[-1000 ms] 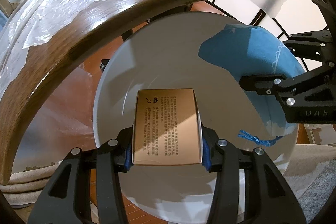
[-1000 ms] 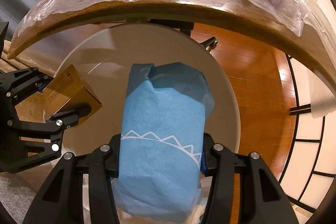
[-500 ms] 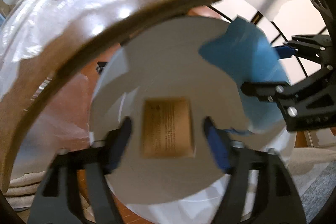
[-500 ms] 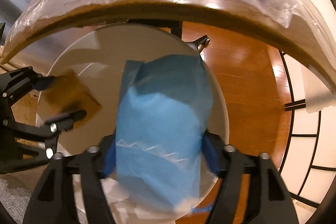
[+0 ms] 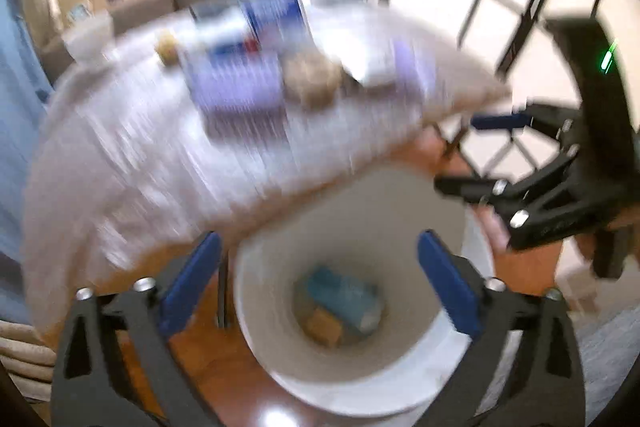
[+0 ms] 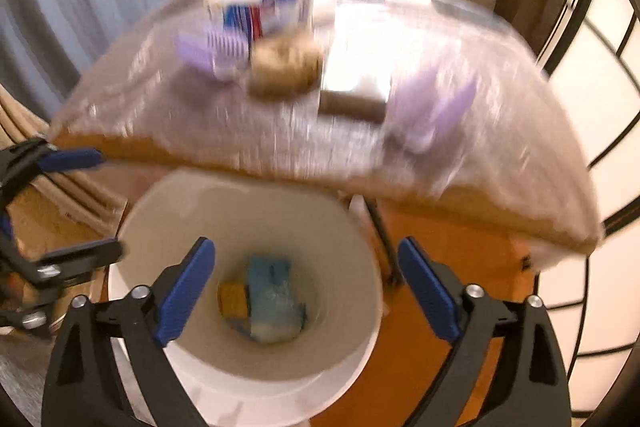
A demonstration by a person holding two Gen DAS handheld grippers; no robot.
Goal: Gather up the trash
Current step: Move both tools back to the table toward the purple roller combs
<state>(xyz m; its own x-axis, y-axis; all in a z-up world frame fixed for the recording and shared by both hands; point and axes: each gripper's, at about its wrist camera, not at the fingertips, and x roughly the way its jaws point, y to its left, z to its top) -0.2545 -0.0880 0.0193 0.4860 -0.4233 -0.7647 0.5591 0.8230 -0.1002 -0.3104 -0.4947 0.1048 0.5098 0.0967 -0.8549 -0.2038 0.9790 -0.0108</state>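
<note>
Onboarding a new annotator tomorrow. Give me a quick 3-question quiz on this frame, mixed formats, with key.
1. True or false: the blue packet and the brown box lie at the bottom of the white bin.
2. Multiple choice: what is between the jaws of the right gripper? A) the blue packet B) a purple hair roller C) nothing.
3. Fill in: the bin stands on the floor, partly under the edge of the plastic-covered ____.

Key
1. True.
2. C; its jaws are opening and empty, like those of the left gripper.
3. Table.
</note>
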